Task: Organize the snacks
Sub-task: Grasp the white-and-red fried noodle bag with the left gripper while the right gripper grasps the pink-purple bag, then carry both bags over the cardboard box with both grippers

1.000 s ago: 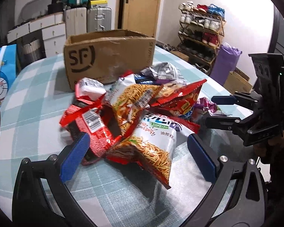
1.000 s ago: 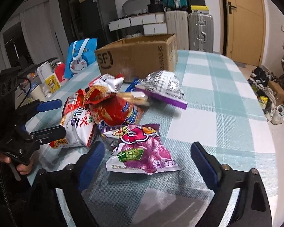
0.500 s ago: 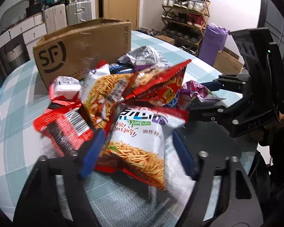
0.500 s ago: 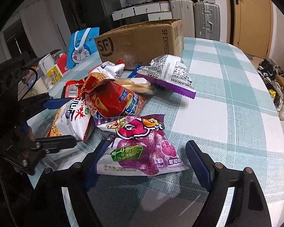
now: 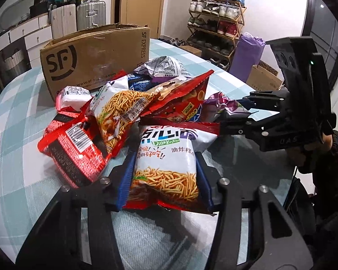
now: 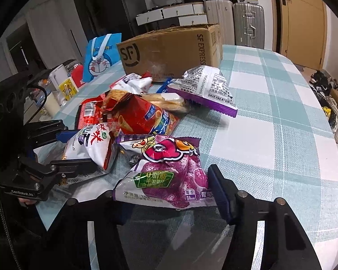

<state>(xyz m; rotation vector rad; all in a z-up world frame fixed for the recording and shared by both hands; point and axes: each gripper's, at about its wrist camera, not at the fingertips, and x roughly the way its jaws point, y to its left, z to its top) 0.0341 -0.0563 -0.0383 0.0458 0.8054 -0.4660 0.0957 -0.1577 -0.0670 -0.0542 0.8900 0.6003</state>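
Note:
A pile of snack bags lies on the checked tablecloth (image 5: 18,112) in front of an open SF cardboard box (image 5: 97,56). My left gripper (image 5: 164,175) is shut on a white and red noodle-snack bag (image 5: 166,157), its blue pads pressing both sides. The same bag shows in the right wrist view (image 6: 94,144). My right gripper (image 6: 169,191) is closing round a purple grape-candy bag (image 6: 166,173); its right pad stands at the bag's edge and its left pad is hidden under the bag. The right gripper also shows in the left wrist view (image 5: 243,112).
Other bags in the pile: a red bag with a barcode (image 5: 74,144), a red chip bag (image 6: 139,117) and a silver and purple bag (image 6: 207,87). A blue Doraemon bag (image 6: 99,56) and small items stand at the table's left edge. Suitcases, a door and a shoe rack (image 5: 216,20) stand behind.
My left gripper moved forward and closed on the noodle-snack bag. My right gripper moved forward over the purple candy bag and its jaws narrowed.

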